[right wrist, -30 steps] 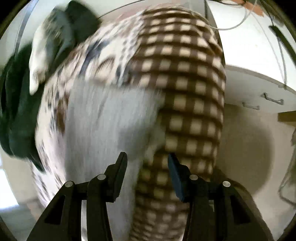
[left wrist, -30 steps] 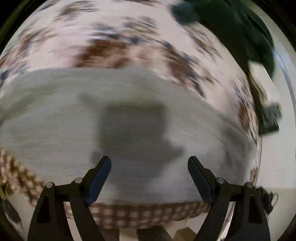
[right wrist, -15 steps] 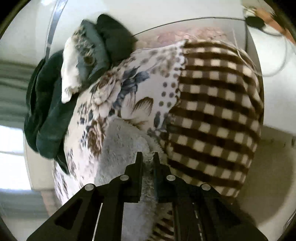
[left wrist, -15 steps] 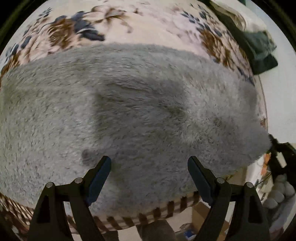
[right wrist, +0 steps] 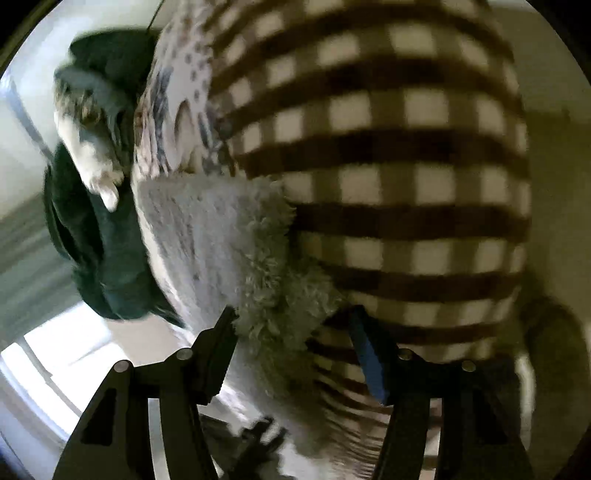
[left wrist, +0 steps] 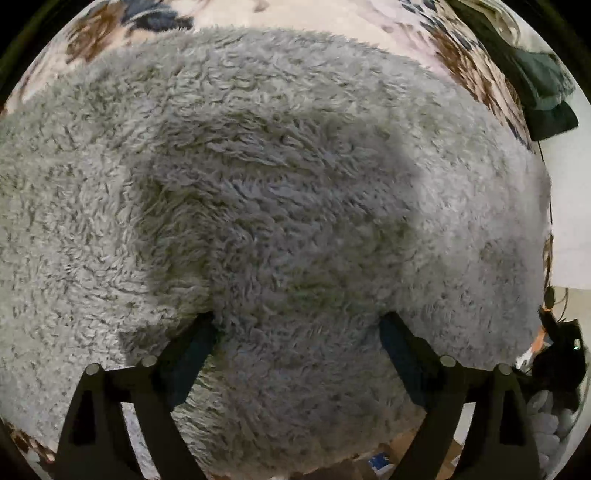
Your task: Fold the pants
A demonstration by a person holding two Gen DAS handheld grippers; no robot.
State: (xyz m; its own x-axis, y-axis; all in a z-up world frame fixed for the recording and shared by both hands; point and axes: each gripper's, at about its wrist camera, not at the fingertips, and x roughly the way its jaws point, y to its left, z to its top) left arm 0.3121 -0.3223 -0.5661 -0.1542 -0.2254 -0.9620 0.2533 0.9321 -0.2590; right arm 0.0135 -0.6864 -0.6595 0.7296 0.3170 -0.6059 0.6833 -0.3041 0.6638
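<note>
The grey fleece pants (left wrist: 280, 192) lie spread on the bed and fill most of the left wrist view. My left gripper (left wrist: 297, 325) is open, its fingertips pressed down into the fleece. In the right wrist view an end of the pants (right wrist: 236, 243) lies beside the brown checked blanket (right wrist: 399, 155). My right gripper (right wrist: 291, 325) is open, with the fluffy edge of the pants between its two fingers, not clamped.
A floral bedspread (left wrist: 332, 22) lies under the pants. A pile of dark green clothes (right wrist: 107, 266) with a white and grey garment (right wrist: 85, 125) sits at the bed's far side. Boxes and cables (left wrist: 554, 343) lie on the floor beyond the bed edge.
My left gripper has come down closer onto the pants. My right gripper, shut half a second ago, has opened wide and turned toward the checked blanket.
</note>
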